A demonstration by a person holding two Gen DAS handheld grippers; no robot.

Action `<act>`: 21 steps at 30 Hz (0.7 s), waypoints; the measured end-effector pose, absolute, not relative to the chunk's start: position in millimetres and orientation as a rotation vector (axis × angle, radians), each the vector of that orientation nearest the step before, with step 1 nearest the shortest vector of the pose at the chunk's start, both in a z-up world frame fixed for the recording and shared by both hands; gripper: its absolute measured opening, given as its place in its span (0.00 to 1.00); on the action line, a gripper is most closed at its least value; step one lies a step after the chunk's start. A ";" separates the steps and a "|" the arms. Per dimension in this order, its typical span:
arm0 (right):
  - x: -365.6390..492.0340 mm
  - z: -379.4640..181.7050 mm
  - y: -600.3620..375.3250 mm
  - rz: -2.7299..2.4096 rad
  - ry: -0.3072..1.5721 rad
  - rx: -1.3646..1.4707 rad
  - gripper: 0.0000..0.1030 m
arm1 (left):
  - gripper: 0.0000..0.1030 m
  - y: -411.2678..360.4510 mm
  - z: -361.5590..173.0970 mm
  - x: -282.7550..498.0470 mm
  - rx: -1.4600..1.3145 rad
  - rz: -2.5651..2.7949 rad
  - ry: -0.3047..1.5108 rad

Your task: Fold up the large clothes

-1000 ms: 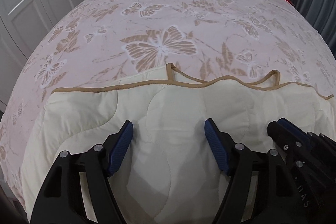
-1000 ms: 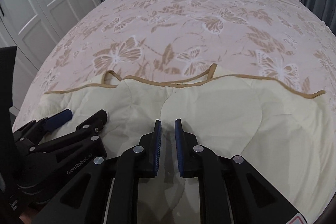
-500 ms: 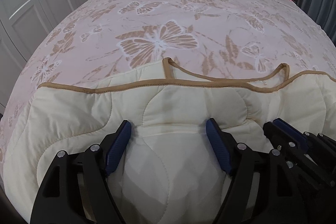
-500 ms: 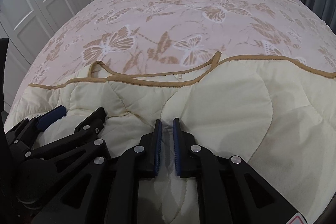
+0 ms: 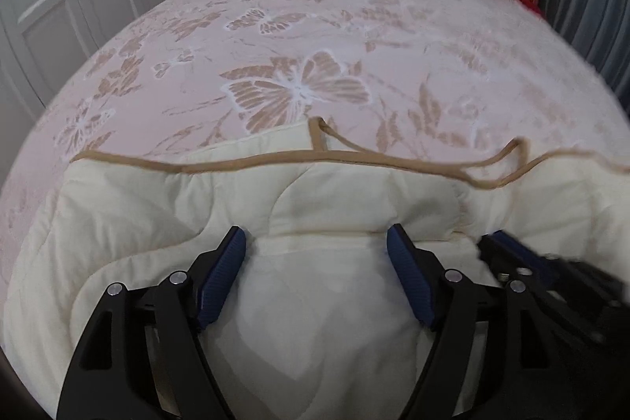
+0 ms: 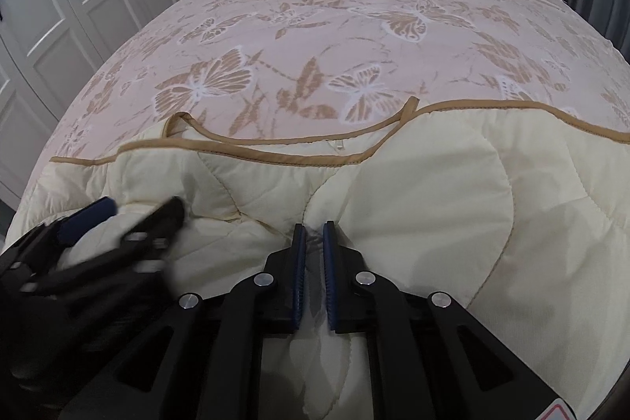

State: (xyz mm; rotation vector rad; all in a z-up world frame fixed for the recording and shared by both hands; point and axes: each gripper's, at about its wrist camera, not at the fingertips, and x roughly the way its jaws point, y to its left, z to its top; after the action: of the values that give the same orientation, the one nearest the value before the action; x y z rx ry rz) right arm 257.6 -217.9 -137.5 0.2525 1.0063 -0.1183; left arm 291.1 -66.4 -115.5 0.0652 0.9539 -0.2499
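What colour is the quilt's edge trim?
Tan trim on the cream quilt; clearest in the right wrist view.

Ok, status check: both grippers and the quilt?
Left gripper open over the cream quilt. Right gripper shut on a pinch of quilt. Quilt lies on the bed; nothing in the way.

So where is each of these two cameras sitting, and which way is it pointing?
Left wrist: rides the left gripper, looking along its open fingers over the cream quilt towards the headboard; the right gripper shows alongside.
Right wrist: rides the right gripper, pinched on the quilt, facing likewise.
Shared: quilt, butterfly bedspread, pillows, wardrobe.
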 end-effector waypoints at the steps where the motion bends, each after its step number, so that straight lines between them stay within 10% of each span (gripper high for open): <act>1: 257.4 -132.9 -219.4 -0.115 1.014 0.259 0.07 | 0.70 -50.0 -102.7 284.0 0.009 -0.248 0.949; 21: 203.5 -112.4 -156.5 -0.102 1.074 0.222 0.11 | 0.77 169.9 -108.8 162.6 -0.448 -0.151 1.120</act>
State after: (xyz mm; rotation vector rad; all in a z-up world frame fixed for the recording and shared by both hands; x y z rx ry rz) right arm 203.5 -156.5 -112.4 0.2217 1.0740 -0.1018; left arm 162.6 169.9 -108.8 -0.4478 1.1202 -0.1509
